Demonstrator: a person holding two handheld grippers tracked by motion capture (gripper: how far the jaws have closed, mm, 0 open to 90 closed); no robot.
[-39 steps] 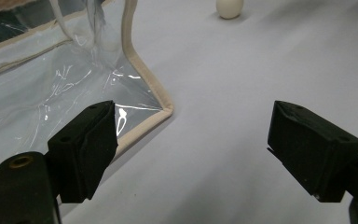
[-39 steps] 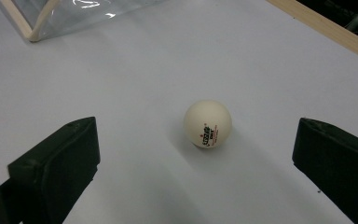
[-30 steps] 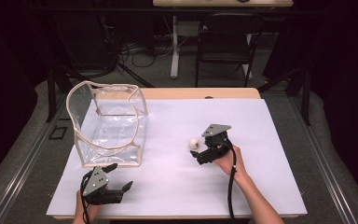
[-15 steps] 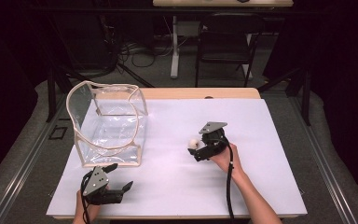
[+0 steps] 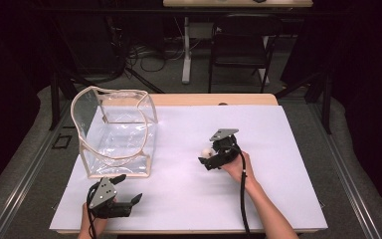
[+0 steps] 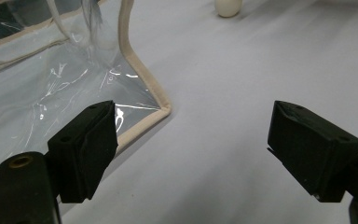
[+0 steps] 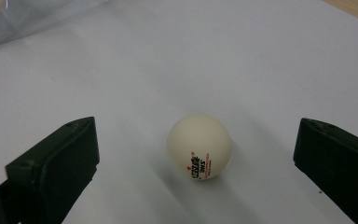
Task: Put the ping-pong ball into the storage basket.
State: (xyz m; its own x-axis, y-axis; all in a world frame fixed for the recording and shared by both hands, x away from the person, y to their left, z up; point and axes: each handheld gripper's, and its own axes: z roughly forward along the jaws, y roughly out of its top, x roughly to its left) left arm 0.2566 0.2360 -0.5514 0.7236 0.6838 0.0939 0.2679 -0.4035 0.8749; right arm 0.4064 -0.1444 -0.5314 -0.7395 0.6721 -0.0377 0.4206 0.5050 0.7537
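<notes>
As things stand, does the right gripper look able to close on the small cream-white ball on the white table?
Probably yes. The right gripper is open, with the small cream-white ball lying between its two jaws on the white table. Nothing sits between jaws and ball; the clear plastic bag stands well off.

Left hand-held gripper [image 5: 128,189] gaping, right hand-held gripper [image 5: 205,157] gaping

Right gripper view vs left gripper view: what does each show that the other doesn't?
Right gripper view: the red and black print on the ball, which sits between the open right gripper. Left gripper view: the open left gripper, with the near bottom corner of the clear bag close by one jaw. Both: the ball, the bag's beige trim and the white table cover.
</notes>
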